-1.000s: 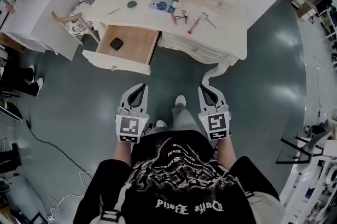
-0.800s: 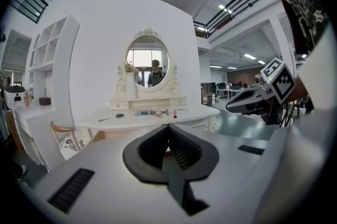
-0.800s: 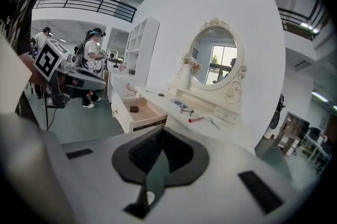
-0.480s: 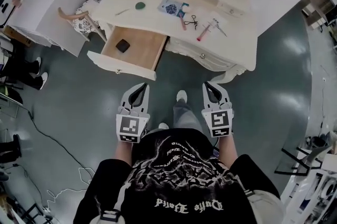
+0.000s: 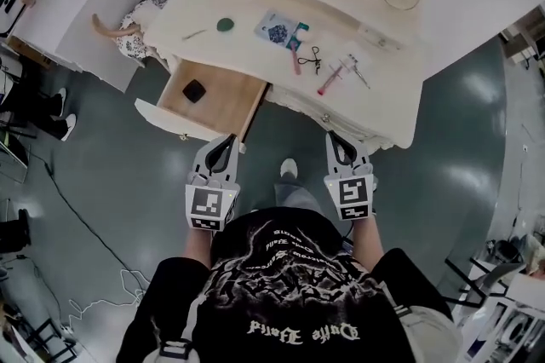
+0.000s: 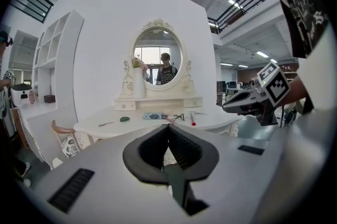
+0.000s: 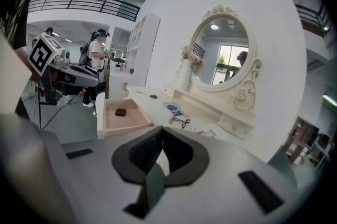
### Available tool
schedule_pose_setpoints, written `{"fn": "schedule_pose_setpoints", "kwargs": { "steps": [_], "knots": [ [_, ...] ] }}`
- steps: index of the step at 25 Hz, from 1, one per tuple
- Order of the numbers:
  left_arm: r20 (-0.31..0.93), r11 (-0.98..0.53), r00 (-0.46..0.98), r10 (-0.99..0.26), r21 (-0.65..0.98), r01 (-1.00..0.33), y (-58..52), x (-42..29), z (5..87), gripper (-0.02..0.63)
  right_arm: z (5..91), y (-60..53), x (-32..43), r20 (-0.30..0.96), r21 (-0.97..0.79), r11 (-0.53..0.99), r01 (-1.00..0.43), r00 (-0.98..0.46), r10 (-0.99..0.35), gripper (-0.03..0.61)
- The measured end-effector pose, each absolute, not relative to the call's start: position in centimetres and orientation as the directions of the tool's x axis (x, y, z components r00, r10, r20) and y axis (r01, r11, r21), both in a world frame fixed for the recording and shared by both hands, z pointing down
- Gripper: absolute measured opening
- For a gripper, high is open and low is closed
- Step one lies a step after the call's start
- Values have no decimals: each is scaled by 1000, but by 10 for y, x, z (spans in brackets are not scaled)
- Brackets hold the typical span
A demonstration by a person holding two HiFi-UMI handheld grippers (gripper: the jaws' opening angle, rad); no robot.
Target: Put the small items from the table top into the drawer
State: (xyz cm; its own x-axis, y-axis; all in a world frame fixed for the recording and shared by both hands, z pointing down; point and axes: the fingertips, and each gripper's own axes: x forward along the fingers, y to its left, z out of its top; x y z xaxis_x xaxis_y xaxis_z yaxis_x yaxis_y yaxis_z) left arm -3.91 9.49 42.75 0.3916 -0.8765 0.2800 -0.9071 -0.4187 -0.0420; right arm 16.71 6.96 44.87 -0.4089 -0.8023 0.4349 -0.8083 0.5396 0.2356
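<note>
Left gripper [image 5: 226, 143]: fingers closed, nothing between them.
Right gripper [image 5: 335, 140]: fingers closed, empty.
Drawer [image 5: 223, 95]: open, at 12 o'clock from the left gripper; black block [image 5: 194, 90] inside.
Table [image 5: 247, 53]: green disc [image 5: 225, 25], blue card [image 5: 277, 31], scissors [image 5: 314, 56] and pink pen [image 5: 330, 80], 12 o'clock from both grippers.

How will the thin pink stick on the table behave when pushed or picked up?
The pink stick looks slim, perhaps round, so it probably rolls. It seems light. Lying flat on the glossy table, it may slip.

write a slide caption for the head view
Left gripper and right gripper, both shut and empty, face a dressing table whose open drawer holds one dark item.
</note>
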Motion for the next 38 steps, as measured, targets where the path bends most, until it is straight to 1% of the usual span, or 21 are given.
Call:
{"fn": "schedule_pose_setpoints", "kwargs": {
  "steps": [6,13,17,28,35,38],
  "knots": [
    [297,-383,354,-887,-44,-923,55,-29,429,15,455,26,171,439,202,570,-796,-447,-779,11],
    [310,-332,303,-901,-43,-942,19,-18,434,15,462,-11,163,456,217,652,-727,-515,-726,11],
    [315,-304,278,-908,-37,-952,1,-10,438,15,467,-27,166,468,198,668,-717,-529,-708,11],
    [314,-256,237,-919,-18,-967,-38,3,443,15,479,-67,195,506,155,658,-737,-513,-693,11],
    [318,-261,242,-917,-18,-965,-51,5,445,15,487,-72,202,539,162,651,-741,-486,-687,11],
    [322,-256,236,-917,-21,-966,-57,2,447,15,490,-75,206,560,182,634,-752,-451,-696,11]
  ]
}}
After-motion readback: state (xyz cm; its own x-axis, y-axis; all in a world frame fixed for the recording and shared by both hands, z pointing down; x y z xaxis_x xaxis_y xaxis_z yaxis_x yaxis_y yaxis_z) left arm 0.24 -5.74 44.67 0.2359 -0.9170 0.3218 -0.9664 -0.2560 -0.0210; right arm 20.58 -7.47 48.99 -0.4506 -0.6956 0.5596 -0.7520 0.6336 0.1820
